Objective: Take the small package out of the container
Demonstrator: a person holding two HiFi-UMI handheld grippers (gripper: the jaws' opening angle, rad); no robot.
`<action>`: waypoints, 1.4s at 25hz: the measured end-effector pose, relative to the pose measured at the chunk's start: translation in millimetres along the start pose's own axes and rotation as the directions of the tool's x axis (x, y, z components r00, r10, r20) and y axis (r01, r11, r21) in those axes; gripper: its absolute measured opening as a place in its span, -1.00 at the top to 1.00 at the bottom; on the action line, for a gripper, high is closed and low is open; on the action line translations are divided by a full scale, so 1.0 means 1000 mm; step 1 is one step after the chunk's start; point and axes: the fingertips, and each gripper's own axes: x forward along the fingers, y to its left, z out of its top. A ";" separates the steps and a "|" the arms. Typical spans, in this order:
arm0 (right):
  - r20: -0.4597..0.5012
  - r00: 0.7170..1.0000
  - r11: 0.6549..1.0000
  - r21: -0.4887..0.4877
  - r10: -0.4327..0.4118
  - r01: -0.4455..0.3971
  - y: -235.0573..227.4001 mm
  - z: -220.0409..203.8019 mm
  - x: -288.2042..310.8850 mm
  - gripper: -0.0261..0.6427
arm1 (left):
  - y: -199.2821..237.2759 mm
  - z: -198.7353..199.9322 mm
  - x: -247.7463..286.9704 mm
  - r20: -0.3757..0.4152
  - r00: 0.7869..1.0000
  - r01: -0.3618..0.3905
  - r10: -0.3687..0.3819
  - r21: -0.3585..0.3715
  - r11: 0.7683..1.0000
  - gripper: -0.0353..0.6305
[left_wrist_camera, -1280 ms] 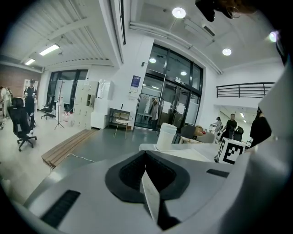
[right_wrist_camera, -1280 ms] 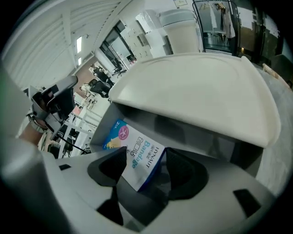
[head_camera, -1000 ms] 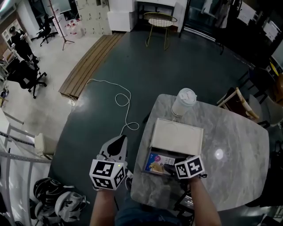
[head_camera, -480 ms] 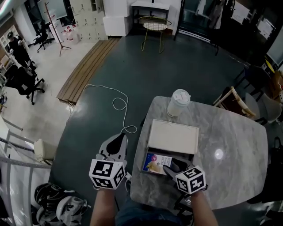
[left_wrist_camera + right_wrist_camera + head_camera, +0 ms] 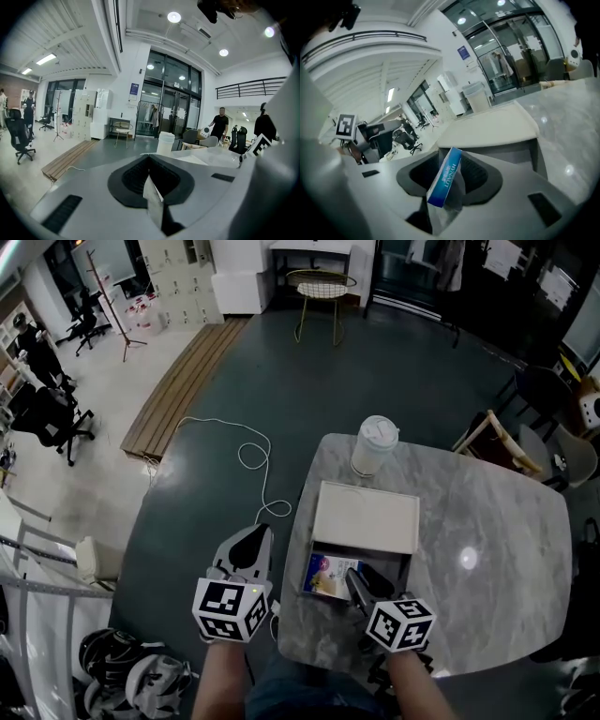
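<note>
Up from the container [image 5: 366, 517] at lower centre, the right gripper [image 5: 355, 579] has risen, its fingers just closing onto the small package [image 5: 446, 177], held tilted just above it. Such a skewed pinch could let it swivel and fall back in; the left gripper [image 5: 249, 542], fingers together and empty, hangs lower left.

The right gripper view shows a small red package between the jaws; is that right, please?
Not red: the right gripper view shows a small blue package between the right gripper's jaws, which have just been closing on it.
</note>
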 end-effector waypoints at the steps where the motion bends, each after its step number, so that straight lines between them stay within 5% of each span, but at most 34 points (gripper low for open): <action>1: -0.003 1.000 0.999 0.038 -0.014 0.014 -0.003 -0.001 0.000 0.44 | 0.000 -0.001 -0.002 -0.001 1.000 -0.003 0.003 0.001 1.000 0.86; 5: -0.072 0.996 0.981 0.187 -0.043 0.056 -0.019 -0.010 0.003 0.42 | 0.005 -0.002 -0.009 0.000 1.000 -0.018 0.018 -0.002 1.000 0.86; 10: -0.145 0.989 0.928 0.372 0.034 0.023 -0.019 -0.015 0.006 0.46 | 0.009 0.002 -0.012 0.013 0.999 -0.031 0.031 -0.012 0.999 0.86; 16: -0.302 0.950 0.967 0.254 0.085 -0.006 -0.016 -0.027 0.010 0.58 | 0.010 0.005 -0.016 0.025 0.999 -0.039 0.039 -0.005 0.999 0.86; 24: -0.521 0.827 0.959 0.272 0.212 -0.075 -0.017 -0.033 0.012 0.58 | 0.019 0.007 -0.019 0.041 0.997 -0.066 0.067 -0.030 0.997 0.86; 29: -0.497 0.842 0.948 0.315 0.210 -0.051 -0.018 -0.022 0.013 0.63 | 0.016 0.015 -0.020 0.053 0.996 -0.068 0.068 -0.019 0.998 0.86; 35: -0.501 0.849 0.980 0.175 0.168 -0.091 -0.006 0.002 0.009 0.64 | 0.022 0.041 -0.022 0.109 0.991 -0.080 0.080 -0.001 0.997 0.86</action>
